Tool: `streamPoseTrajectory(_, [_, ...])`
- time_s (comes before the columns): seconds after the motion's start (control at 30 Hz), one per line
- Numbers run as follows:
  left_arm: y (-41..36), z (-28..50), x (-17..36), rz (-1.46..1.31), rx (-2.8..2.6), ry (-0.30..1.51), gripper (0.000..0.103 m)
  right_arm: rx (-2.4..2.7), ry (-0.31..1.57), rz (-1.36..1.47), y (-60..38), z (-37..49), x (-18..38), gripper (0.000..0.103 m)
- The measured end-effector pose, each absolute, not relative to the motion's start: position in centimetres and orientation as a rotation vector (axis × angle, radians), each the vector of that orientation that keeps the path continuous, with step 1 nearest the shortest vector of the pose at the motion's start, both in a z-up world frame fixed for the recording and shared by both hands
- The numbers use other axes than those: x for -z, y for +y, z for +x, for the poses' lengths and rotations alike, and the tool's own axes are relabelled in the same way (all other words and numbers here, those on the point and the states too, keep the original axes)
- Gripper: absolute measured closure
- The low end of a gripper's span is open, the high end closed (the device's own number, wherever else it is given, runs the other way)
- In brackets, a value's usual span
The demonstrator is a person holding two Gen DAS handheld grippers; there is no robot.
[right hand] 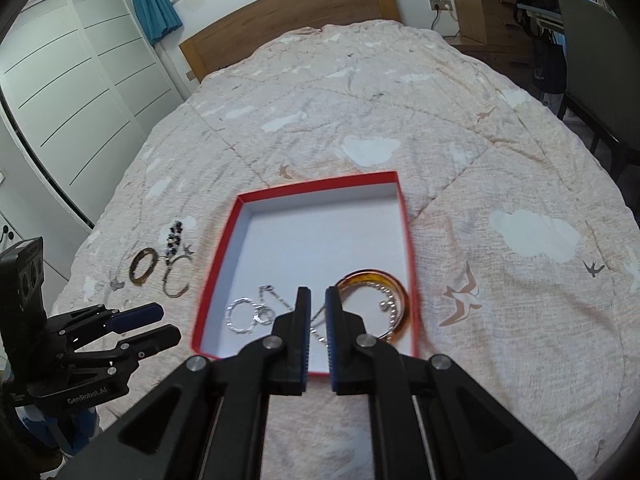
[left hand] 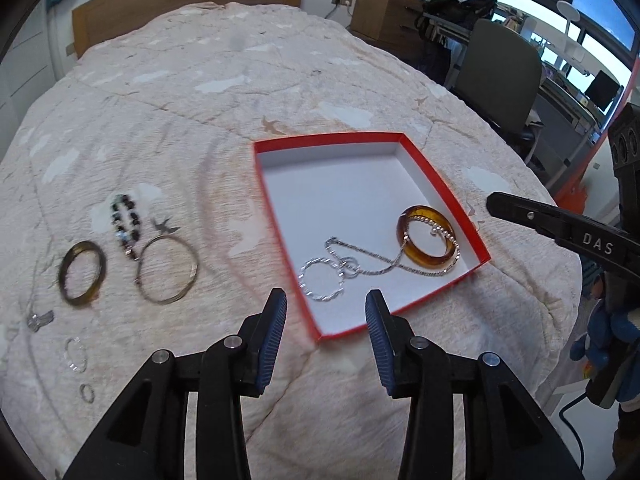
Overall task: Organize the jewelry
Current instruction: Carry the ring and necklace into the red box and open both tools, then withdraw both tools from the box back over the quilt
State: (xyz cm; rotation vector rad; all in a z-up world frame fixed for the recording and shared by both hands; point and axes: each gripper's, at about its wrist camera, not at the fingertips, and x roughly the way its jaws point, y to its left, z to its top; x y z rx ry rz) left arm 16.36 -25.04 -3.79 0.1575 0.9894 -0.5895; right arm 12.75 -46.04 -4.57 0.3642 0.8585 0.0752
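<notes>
A red box with a white inside lies on the bed. It holds an amber bangle, a beaded bracelet and a silver chain with rings. On the quilt to its left lie a dark bangle, a thin wire bangle, a black bead bracelet and small rings. My left gripper is open and empty near the box's front corner. My right gripper is nearly shut, empty, above the box's front edge.
The bed has a wooden headboard. A grey chair and desk clutter stand to the right of the bed. White wardrobe doors stand to the left.
</notes>
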Motion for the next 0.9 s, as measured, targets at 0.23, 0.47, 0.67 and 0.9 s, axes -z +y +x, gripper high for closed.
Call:
streamPoseTrajectory(0.23, [-19.4,13.8,2.3,0.160,0.498,0.984,0.062,-0.113,0.833,0.359,-42.4,10.3,2.3,0.095])
streamPoseTrajectory(0.47, [-12.2,11.0,1.0,0.120,0.389,0.957,0.056,-0.161,0.816,0.341,-38.3,8.0,0.5,0.092])
streamPoseTrajectory(0.67, [-6.8,8.8,0.2,0.083,0.300,0.929,0.052,-0.192,0.804,0.313,-35.0,6.2,-0.9,0.086])
streamPoseTrajectory(0.9, [-1.6,6.6,-0.6,0.043,0.233,0.900,0.050,-0.232,0.794,0.275,-31.7,4.9,-2.4,0.086])
